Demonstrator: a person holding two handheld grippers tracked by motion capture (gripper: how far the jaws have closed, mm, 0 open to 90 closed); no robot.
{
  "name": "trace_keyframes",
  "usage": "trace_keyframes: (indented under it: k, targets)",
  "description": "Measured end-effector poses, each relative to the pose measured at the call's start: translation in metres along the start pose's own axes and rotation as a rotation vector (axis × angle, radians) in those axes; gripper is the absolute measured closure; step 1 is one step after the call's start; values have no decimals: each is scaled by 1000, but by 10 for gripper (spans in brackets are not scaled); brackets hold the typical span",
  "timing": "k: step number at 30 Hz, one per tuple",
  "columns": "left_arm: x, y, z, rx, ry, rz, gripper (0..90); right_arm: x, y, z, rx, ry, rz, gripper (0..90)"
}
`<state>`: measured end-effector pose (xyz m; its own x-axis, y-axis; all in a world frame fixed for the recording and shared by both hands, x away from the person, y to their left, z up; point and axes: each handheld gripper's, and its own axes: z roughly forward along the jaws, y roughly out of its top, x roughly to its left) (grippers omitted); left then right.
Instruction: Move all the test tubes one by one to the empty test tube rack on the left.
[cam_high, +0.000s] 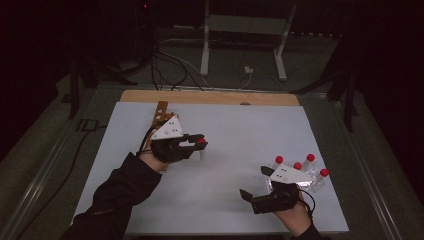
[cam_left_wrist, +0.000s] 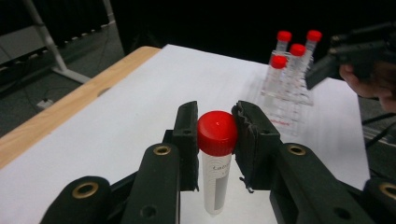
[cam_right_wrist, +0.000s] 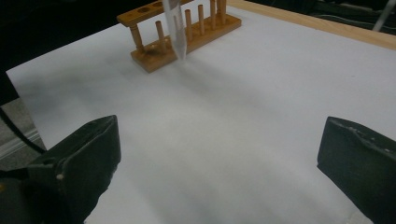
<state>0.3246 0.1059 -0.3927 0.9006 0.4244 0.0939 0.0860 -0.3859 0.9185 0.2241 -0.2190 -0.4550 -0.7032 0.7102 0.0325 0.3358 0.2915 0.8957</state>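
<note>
The red-capped tube (cam_left_wrist: 216, 163) hangs upright in the left gripper (cam_left_wrist: 215, 135), whose jaws are clenched on it just at and under the cap; in the high view it sits left of the table's centre, at about nine o'clock, lifted off the white sheet (cam_high: 225, 150); the wooden rack (cam_right_wrist: 180, 35) stands behind it toward eleven o'clock, at the far left of the sheet. The right gripper (cam_right_wrist: 219, 158) is released, its jaws spread wide over bare sheet with nothing between them; it rests near five o'clock, just in front of the clear stand (cam_left_wrist: 289, 100).

Risks, as I judge them: the grip is high on the tube, so the long body could swing or slip downward if the hand tilts or jolts; lowered off-centre, the pointed tip could catch the rack's top bar instead of a hole and knock the light rack; the right gripper's jaws, so close to the clear stand, could nudge it and topple the tubes there.

Count: one tube held; four red-capped tubes (cam_high: 297, 165) in the clear stand; one wooden rack; two grippers.
</note>
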Motion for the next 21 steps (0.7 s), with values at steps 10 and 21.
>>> trace_keyframes:
  k: [10,21]
  targets:
    - [39,8,-18,-40,120,-66,722,1,1,-3,-17,-18,-17,0]
    - [81,4,-29,-33,262,-125,722,1,0,-3,-11,-2,-18,0]
